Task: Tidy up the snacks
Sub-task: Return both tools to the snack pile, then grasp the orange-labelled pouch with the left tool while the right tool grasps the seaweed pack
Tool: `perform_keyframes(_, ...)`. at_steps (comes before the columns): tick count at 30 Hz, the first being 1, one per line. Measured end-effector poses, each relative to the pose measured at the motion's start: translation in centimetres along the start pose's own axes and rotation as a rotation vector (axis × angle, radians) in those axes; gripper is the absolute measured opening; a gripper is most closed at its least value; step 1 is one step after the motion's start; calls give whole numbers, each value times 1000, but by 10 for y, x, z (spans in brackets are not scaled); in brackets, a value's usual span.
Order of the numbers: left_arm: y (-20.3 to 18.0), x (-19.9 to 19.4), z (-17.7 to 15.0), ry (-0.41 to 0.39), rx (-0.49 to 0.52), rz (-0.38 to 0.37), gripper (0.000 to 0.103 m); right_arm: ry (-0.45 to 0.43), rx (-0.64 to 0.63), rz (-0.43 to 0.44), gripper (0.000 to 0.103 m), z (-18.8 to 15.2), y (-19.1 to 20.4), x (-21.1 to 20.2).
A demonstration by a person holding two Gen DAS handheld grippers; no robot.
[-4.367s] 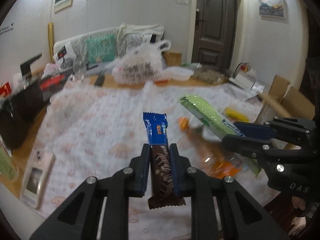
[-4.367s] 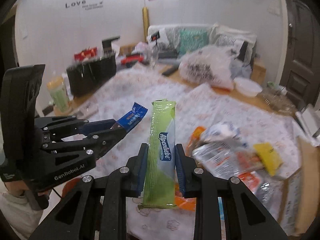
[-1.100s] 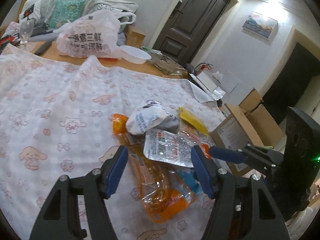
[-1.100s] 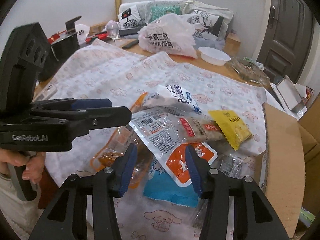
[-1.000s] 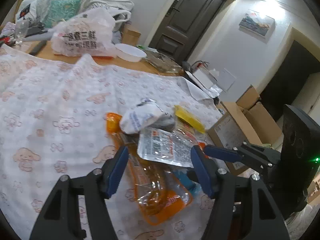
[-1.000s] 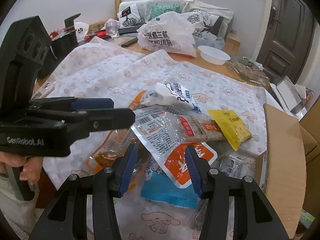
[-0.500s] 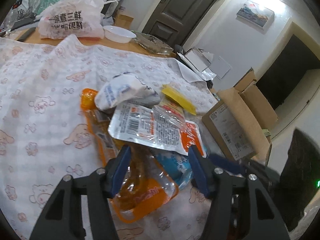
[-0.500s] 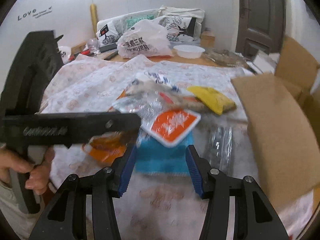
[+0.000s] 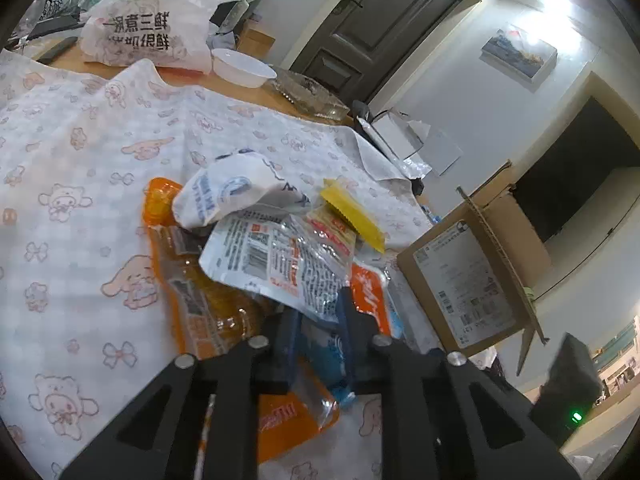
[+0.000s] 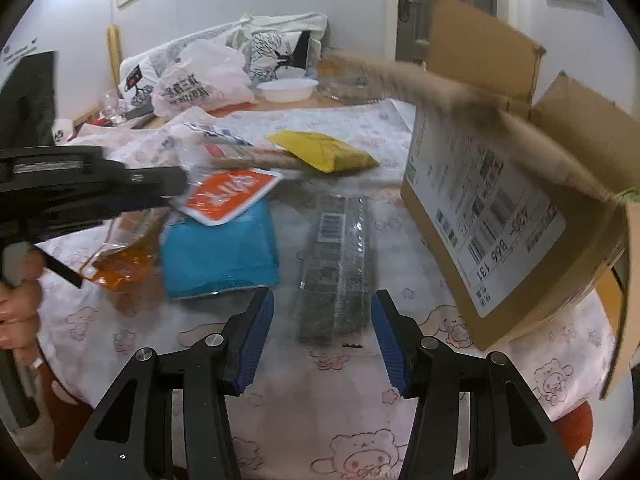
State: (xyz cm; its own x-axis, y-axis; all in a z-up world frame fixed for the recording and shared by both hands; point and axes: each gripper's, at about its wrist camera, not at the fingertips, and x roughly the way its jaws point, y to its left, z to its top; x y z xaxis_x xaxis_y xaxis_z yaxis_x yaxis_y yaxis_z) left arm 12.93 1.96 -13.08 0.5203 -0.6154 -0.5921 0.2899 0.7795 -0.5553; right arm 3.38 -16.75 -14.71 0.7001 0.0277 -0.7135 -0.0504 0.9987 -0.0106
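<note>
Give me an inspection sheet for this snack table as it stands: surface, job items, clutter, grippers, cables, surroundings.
Surface: table under a cartoon-print cloth, bare wood at the far edge.
Job's things: overlapping snack pile: white packet, yellow packet, clear printed pouch, orange pouch, blue packet; a dark clear-wrapped pack lies apart, beside the cardboard box.
Clutter: printed plastic bag, white bowl, glass tray.
Grippers: left gripper has just closed, jaws pinching the blue packet's edge; right gripper open, jaws either side of the dark pack, not pressing.
Cables: nothing seen.
Surroundings: dark door, wall pictures, cushions behind the table.
</note>
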Motion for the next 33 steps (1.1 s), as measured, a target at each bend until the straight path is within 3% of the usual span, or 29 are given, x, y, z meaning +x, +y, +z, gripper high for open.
perform_keyframes(7,25,-31,-8,-26,-48,18,12,10,-6,0,46,0,-4,7)
perform_keyframes(13,54,-68,-14,-43,-76,114,12,11,-10,10,46,0,-4,6)
perform_keyframes(16,66,-74,-16,-8,-87,158,16,7,-9,13,46,-1,-6,7)
perform_keyframes(20,67,-69,-14,-3,-102,220,49,1,-11,10,46,0,-5,8)
perform_keyframes(21,64,-66,-11,-4,-96,245,53,0,-8,16,46,0,-6,8)
perform_keyframes(27,52,-34,3,50,-46,346,63,-8,-30,19,46,1,-5,10)
perform_keyframes(33,44,-17,12,45,-31,432,70,-13,-45,23,46,1,-5,11)
